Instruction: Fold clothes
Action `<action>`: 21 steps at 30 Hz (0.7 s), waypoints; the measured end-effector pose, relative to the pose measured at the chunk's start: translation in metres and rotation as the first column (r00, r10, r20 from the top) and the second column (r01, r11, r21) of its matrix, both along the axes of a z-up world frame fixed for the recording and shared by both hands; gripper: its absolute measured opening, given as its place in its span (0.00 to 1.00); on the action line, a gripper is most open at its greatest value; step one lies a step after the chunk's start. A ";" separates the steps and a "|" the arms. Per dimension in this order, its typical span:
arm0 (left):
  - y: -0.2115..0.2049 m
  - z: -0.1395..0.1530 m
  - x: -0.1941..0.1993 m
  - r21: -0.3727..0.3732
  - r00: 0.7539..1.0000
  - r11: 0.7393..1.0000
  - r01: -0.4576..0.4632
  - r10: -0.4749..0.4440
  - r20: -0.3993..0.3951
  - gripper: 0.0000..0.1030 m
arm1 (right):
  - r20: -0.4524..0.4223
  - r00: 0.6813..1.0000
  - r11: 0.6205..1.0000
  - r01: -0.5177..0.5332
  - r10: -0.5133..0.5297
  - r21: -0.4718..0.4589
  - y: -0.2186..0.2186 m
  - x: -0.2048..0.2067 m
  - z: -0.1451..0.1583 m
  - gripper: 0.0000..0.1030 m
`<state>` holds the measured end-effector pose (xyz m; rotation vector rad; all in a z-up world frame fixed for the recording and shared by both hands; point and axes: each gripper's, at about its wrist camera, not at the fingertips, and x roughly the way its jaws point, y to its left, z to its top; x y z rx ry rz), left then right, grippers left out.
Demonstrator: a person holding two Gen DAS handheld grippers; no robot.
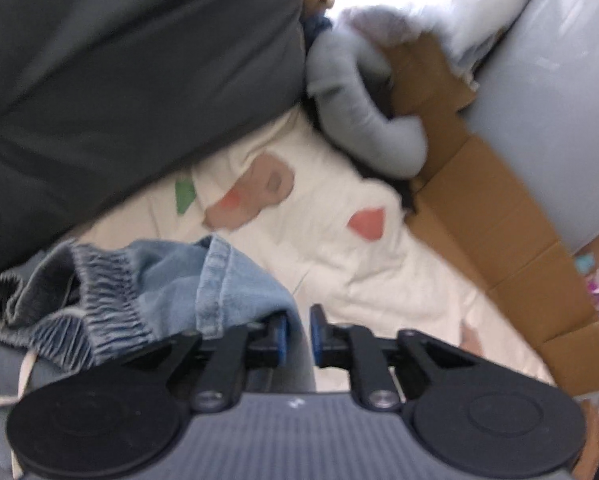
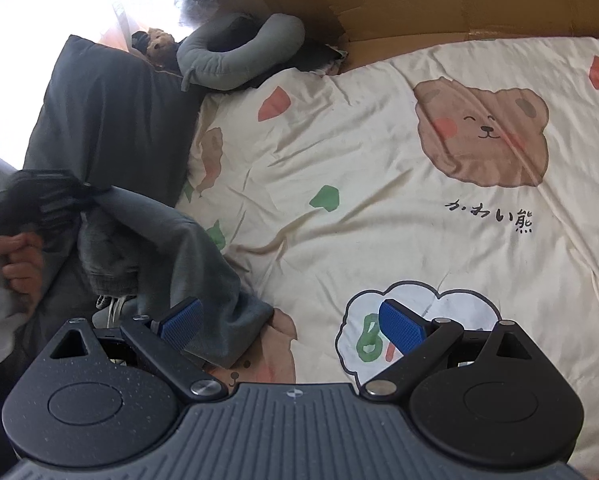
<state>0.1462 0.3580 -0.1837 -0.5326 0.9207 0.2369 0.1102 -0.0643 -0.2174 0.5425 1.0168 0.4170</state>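
Blue-grey denim trousers (image 1: 151, 280) with an elastic waistband and a white drawstring lie bunched on the cream bear-print bedcover (image 1: 339, 248). My left gripper (image 1: 298, 334) sits low over them. Its blue pads stand a narrow gap apart, denim drapes over the left finger (image 1: 280, 332), and cloth lies loosely in the gap. In the right wrist view a hand (image 2: 19, 256) holds that left gripper (image 2: 45, 196), blurred, at the trousers' upper end. One trouser leg (image 2: 203, 264) runs down the bedcover (image 2: 379, 200). My right gripper (image 2: 291, 322) stands wide open just above the leg's end, holding nothing.
A dark grey pillow (image 2: 99, 120) lies at the bed's left. Behind it are a curved grey cushion (image 2: 239, 52) and a small teddy bear (image 2: 157, 42). Flattened cardboard (image 2: 419, 0) lines the far edge. A pale grey wall or panel (image 1: 547, 120) rises beside the cardboard (image 1: 499, 220).
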 end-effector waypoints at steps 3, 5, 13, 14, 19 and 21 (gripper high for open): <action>-0.011 -0.002 0.002 -0.009 0.999 0.999 0.033 -0.033 -0.019 0.59 | -0.009 1.000 1.000 0.004 -0.004 0.001 0.000 0.001 -0.003 0.94; -0.018 0.003 -0.002 0.020 0.998 0.998 0.062 -0.062 -0.015 0.66 | -0.017 1.000 1.000 0.003 -0.003 0.000 0.000 0.001 -0.005 0.94; -0.003 0.017 -0.035 0.016 0.999 0.999 0.037 -0.036 -0.035 0.69 | -0.011 1.000 1.000 -0.006 0.006 0.009 0.001 0.001 -0.001 0.94; 0.001 0.018 -0.041 0.019 0.999 0.999 0.028 -0.027 -0.037 0.69 | -0.011 1.000 1.000 -0.009 0.010 0.010 0.002 0.001 -0.001 0.94; 0.026 0.028 -0.085 0.046 0.998 0.998 -0.054 0.055 -0.027 0.74 | -0.011 1.000 1.000 -0.026 0.026 0.007 0.006 -0.001 0.000 0.94; 0.036 0.030 -0.105 0.049 0.995 0.994 -0.093 0.094 -0.025 0.75 | -0.012 0.999 1.000 -0.030 0.030 0.005 0.007 -0.002 0.000 0.94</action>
